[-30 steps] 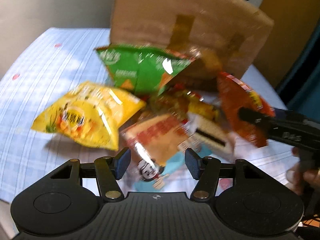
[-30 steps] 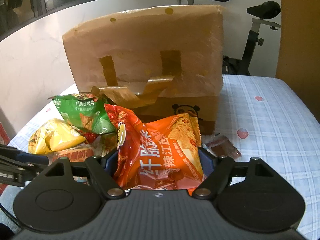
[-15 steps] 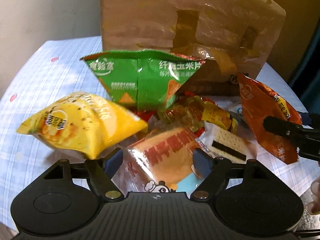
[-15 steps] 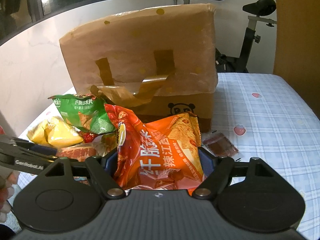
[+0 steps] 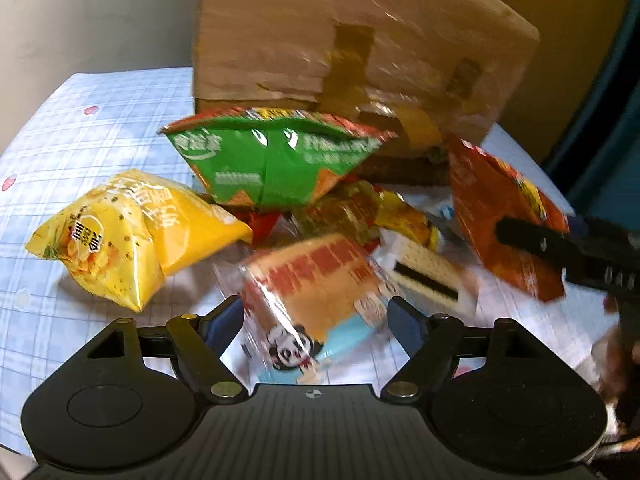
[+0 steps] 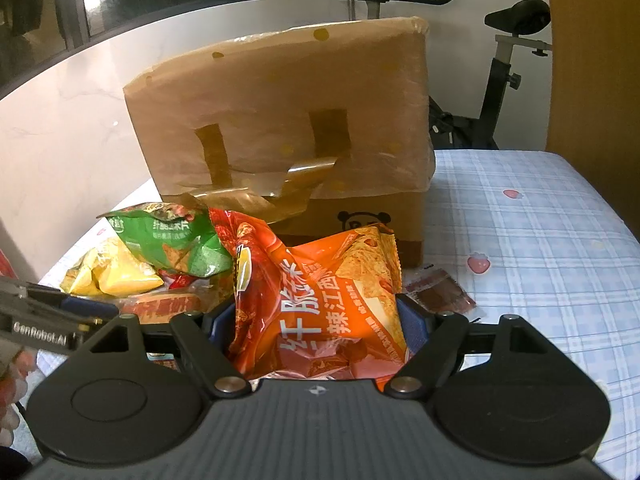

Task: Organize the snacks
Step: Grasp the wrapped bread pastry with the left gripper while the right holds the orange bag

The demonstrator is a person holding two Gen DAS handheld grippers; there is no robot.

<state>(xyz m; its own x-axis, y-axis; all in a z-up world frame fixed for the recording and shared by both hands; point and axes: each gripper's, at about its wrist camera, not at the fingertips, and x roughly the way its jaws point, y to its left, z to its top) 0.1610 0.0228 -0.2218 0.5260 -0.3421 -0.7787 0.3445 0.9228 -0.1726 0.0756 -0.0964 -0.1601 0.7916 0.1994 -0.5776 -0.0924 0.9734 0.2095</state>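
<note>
Cardboard box [image 6: 280, 128] taped shut; right gripper [image 6: 316, 324] jaws clamp orange bag [image 6: 320, 300], left gripper [image 5: 316, 316] jaws spread.

You can read "GenRobot.AI" on the left gripper [image 6: 44, 326] at the near left. The orange bag [image 6: 320, 304] carries large white Chinese characters — "纤脆" and "辣江" are legible. The green bag [image 6: 172, 240] has small white Chinese print — too blurred to read.

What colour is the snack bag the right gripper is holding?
Orange and red, the snack bag; clearest in the right wrist view.
</note>
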